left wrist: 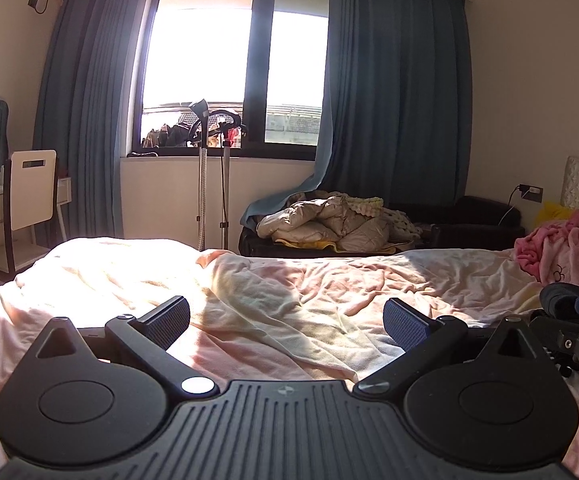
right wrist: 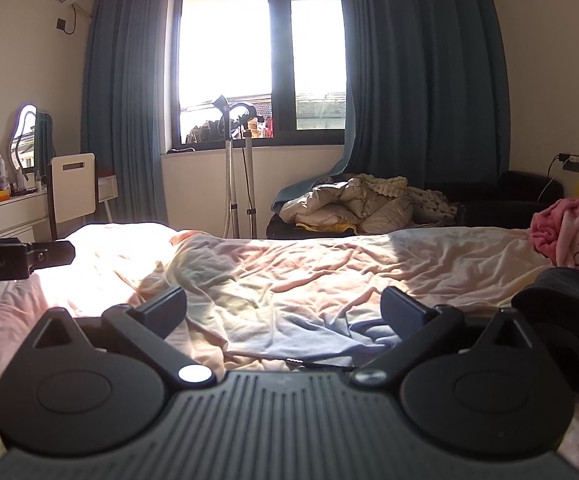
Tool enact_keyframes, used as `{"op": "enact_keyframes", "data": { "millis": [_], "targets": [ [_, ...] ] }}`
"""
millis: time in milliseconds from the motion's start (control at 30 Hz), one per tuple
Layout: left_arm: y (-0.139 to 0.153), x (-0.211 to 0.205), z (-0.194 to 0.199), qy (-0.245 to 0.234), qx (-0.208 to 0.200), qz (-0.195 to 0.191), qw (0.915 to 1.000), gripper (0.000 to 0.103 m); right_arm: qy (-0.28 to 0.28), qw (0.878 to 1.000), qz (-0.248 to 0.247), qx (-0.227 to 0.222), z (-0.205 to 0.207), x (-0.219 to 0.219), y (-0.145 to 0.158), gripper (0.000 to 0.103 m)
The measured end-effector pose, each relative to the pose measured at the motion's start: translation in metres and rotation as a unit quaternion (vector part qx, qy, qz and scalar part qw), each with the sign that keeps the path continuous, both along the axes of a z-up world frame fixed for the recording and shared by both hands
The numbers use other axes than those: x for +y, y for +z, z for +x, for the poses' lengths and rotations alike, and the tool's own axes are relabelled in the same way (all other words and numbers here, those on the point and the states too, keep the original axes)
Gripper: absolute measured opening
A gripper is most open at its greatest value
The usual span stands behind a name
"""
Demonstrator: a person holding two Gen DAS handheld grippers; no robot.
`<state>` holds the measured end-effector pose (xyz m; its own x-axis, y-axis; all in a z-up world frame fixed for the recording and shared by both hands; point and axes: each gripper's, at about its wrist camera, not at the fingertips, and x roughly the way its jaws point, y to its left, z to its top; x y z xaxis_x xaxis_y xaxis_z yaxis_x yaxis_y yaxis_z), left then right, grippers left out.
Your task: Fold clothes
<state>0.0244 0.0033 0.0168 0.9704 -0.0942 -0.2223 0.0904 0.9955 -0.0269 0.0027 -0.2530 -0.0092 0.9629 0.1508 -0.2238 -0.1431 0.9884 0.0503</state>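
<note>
The left gripper (left wrist: 287,318) is hovering low and level over the bed (left wrist: 369,280), its two fingers spread wide and grasping nothing. One pale cream garment (left wrist: 257,312) is lying crumpled on the pink sheet directly ahead of it. Beside it, the right gripper (right wrist: 283,314) is hanging level too, released and empty, above that garment's grey-blue part (right wrist: 301,332). One pink blanket (right wrist: 569,228) is sitting far right.
</note>
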Motion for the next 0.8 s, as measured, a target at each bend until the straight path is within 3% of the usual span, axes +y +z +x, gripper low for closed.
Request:
{"op": "enact_keyframes", "data": {
  "millis": [800],
  "targets": [
    [-0.0036,-0.006,0.0005,-0.005,-0.001,0.014,0.9999,0.103,0.003,1.0,0.006,0.011,0.0013,-0.0008,-0.0024,0.103]
  ]
}}
